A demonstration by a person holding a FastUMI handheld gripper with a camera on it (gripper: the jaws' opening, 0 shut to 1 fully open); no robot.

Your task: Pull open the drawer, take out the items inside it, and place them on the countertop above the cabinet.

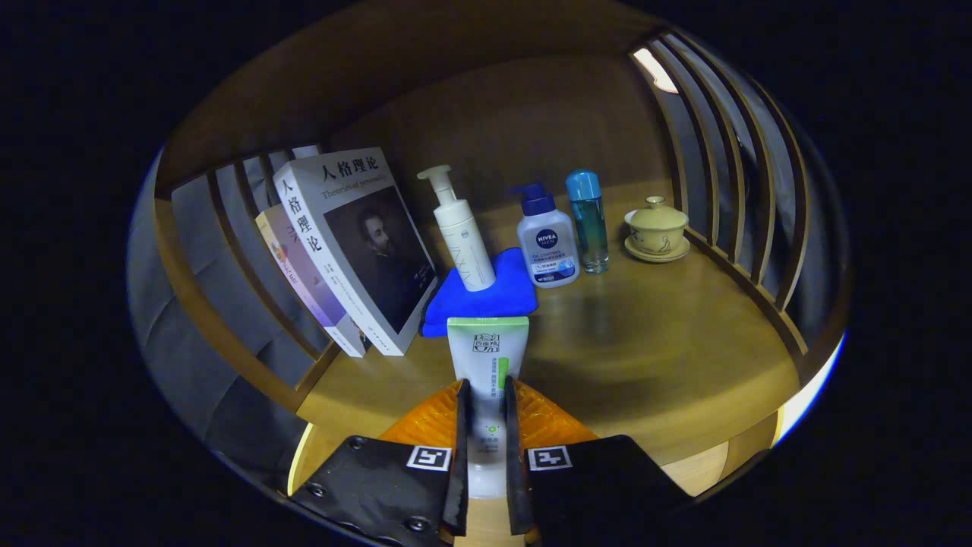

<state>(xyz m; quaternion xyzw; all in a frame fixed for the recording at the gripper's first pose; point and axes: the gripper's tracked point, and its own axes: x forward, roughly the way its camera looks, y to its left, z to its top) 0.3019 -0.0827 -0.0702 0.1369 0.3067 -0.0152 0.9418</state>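
Note:
My gripper (486,395) is shut on a white tube with a green crimped end (486,349), both fingers pressing its sides. The tube points forward over the wooden countertop (653,365). Just beyond the tube's end lies a folded blue cloth (478,300). On the cloth's far side stands a white pump bottle (462,232). To its right stand a white bottle with a blue pump (547,243) and a slim blue bottle (588,220).
Two books (357,251) lean against the slatted left side (228,251). A lidded ceramic cup on a saucer (657,230) sits at the back right, by the slatted right side (729,197). A wooden back panel closes the rear. Bare countertop lies right of the tube.

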